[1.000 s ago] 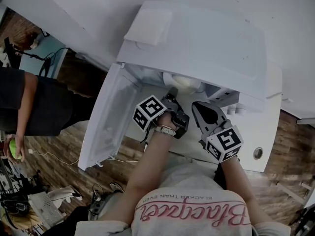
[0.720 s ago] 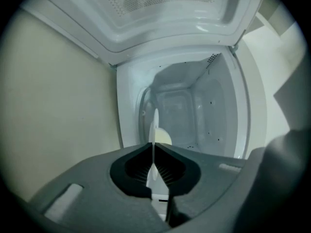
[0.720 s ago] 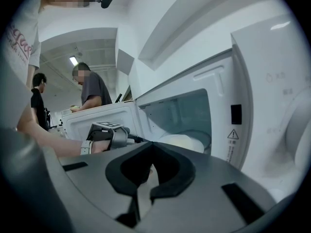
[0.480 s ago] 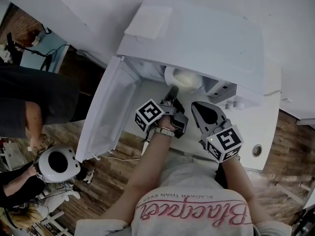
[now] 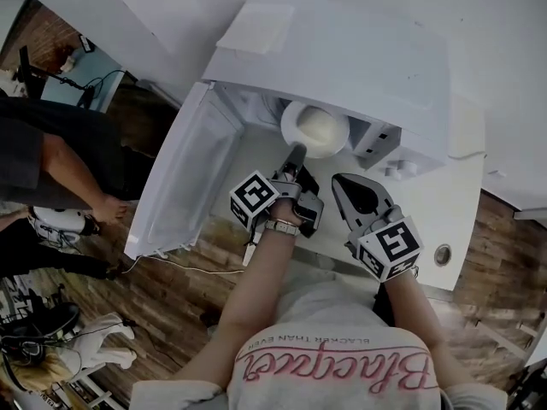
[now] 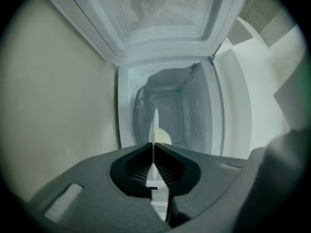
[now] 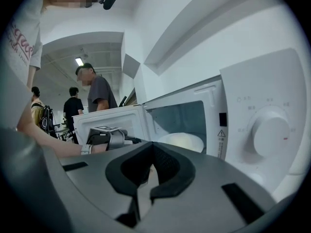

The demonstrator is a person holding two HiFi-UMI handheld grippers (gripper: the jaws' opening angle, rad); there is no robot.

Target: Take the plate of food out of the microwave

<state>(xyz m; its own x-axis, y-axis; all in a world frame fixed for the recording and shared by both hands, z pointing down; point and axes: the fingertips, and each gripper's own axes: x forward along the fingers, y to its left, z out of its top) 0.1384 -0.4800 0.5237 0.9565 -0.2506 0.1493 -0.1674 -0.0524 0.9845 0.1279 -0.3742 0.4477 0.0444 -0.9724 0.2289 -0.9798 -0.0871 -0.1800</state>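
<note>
We seem to be in a kitchen-style corner of an open lab or workroom: a white microwave (image 5: 342, 67) on a white counter (image 5: 453, 220), a plank floor (image 5: 171, 306) trailing cables (image 5: 184, 267), and 3 people (image 7: 99, 93) standing under a strip light (image 7: 79, 61).

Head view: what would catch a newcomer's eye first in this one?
The white microwave, its door swung wide to the left, stands out first. At the mouth of its cavity a plate of food sits partly out, with the left gripper clamped on its near rim. The right gripper hangs beside it, jaws together and empty, in front of the control panel.
</note>
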